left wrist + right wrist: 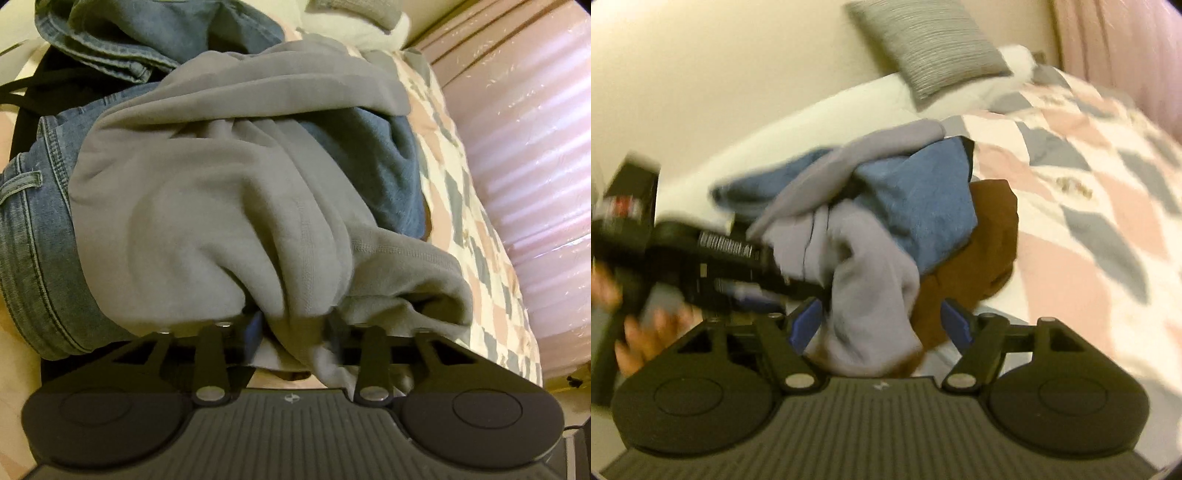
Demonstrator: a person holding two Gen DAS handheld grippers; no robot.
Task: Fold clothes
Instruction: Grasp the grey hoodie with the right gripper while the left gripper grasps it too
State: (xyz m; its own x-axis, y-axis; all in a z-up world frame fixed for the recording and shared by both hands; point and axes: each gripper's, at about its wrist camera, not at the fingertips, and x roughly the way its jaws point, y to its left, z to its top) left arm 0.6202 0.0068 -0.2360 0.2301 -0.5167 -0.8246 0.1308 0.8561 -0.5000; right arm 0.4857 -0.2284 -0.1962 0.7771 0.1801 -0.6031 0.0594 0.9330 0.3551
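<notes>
Here, two wrist views look down onto a pile of clothes on a bed. In the left wrist view, a grey sweatshirt (229,192) fills most of the frame, bunched in thick folds. It lies across blue jeans (33,236), whose waistband and belt loop show at the left edge, and more denim (147,33) is heaped at the top left. The left claw (293,332) sits at the bottom of the frame, half spread, with a gathered fold of the sweatshirt hanging between its two fingers. The cloth hides the pads, so it is impossible to tell whether they are pressing on it. To the right runs a bedspread (461,206) patterned in pink, grey and cream diamonds, with pink curtains (535,129) beyond it.

The right wrist view is blurred. The right claw (882,325) is spread wide, its blue pads (805,321) standing clear on both sides of a hanging lobe of the same sweatshirt (871,280), which appears lilac-grey here. Behind that lobe lies a blue garment (923,206), and a brown garment (982,251) pokes out beneath it. At the left, a person's hand (642,332) holds the other gripper's black body against the pile. A grey ribbed cushion (927,48) leans on the cream wall (701,74) at the head of the bed.
</notes>
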